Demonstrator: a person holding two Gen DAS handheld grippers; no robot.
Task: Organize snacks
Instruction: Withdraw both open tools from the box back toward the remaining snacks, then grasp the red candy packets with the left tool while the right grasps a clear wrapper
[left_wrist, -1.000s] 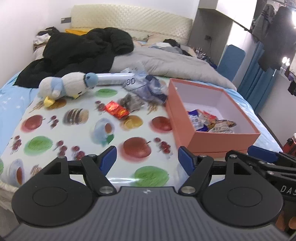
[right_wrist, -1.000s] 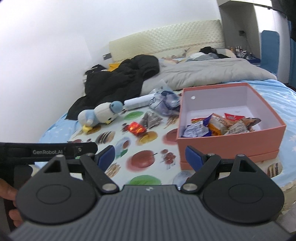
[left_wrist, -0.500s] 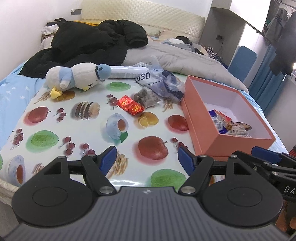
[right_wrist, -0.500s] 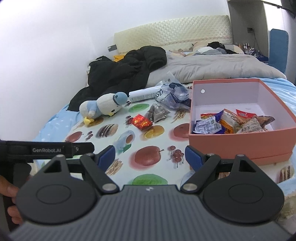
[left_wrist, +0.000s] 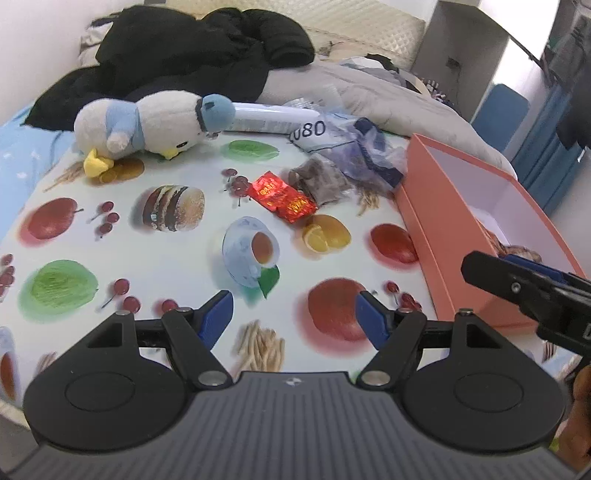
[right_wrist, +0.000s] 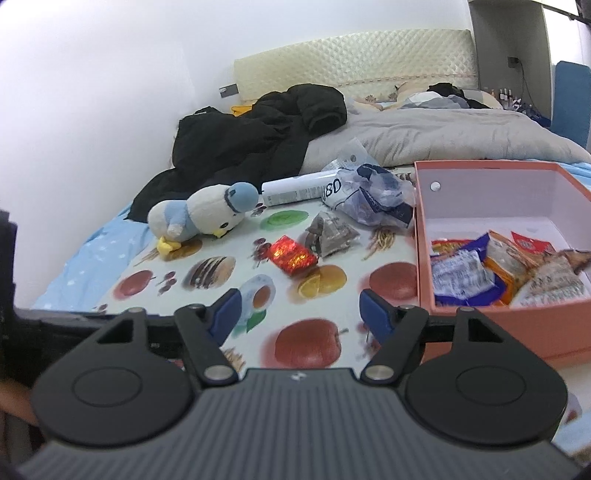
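The fruit-printed cloth (left_wrist: 155, 266) is lying over the bed (right_wrist: 92, 251) as a surface for sorting, stretching out ahead of both sets of fingers. On it, ahead and to the right of the right gripper (right_wrist: 299, 310), the pink box (right_wrist: 498, 332) is sitting open, and it is already holding a heap of wrapped snacks (right_wrist: 491, 273) (probably the collecting place for the rest). The plush bird (left_wrist: 155, 125) is lying on its side far ahead and left of the left gripper (left_wrist: 293, 314), seemingly no part of the job. A white tube (left_wrist: 269, 118) and a crumpled clear bag (left_wrist: 354, 144) are resting beyond, the bag showing handwriting that looks like "080"; the snack labels are too small to read. Straight ahead of both grippers, well apart from the fingers, the grey sachet (left_wrist: 321, 181) and the red foil packet (left_wrist: 284, 197) are waiting just beside each other, still outside the box.

The left fingers are standing wide with nothing between them. The right fingers have just been closing a little, yet are also gaping apart and holding nothing.
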